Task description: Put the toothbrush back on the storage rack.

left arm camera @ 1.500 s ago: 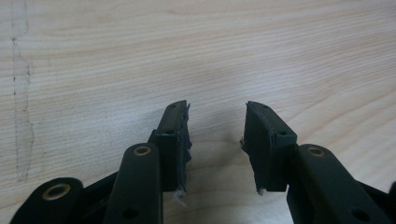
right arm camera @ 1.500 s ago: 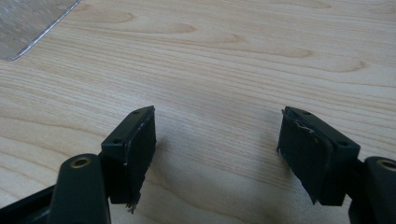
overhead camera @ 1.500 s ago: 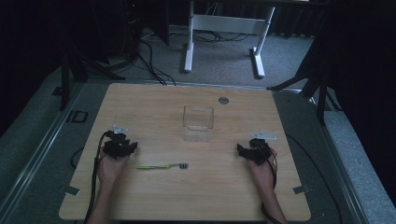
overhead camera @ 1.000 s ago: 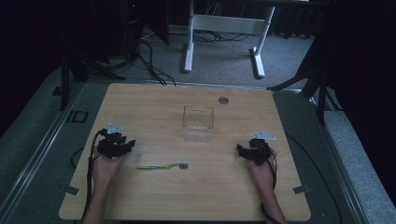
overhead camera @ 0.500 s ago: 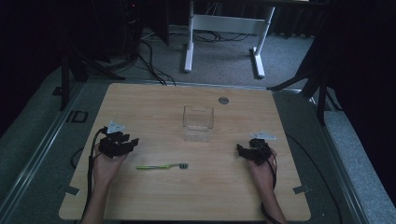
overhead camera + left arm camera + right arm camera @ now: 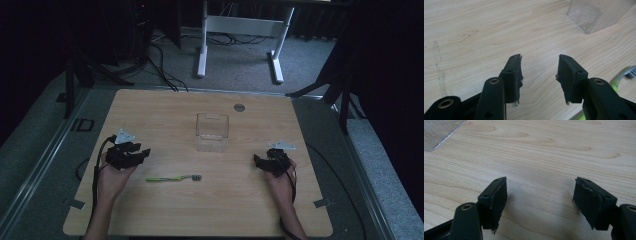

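Note:
A green-handled toothbrush (image 6: 172,178) lies flat on the wooden table (image 6: 210,210), its grey bristle head pointing right. My left gripper (image 6: 142,153) rests just up and left of it, open, with nothing between its jaws; the brush head (image 6: 627,72) shows at the right edge of the left gripper view. A clear plastic box (image 6: 212,131) stands empty at the table's middle and also appears in the left gripper view (image 6: 596,15). My right gripper (image 6: 257,161) sits at the right side of the table, open wide over bare wood (image 6: 540,187).
A small round metal disc (image 6: 239,107) is set into the table near its far edge. Dark carpet, cables and a white desk frame (image 6: 240,30) lie beyond the table. Tape marks sit near the front corners.
The left hand and its gripper have shifted slightly and turned a little toward the right. The right gripper, the toothbrush and the box have stayed put.

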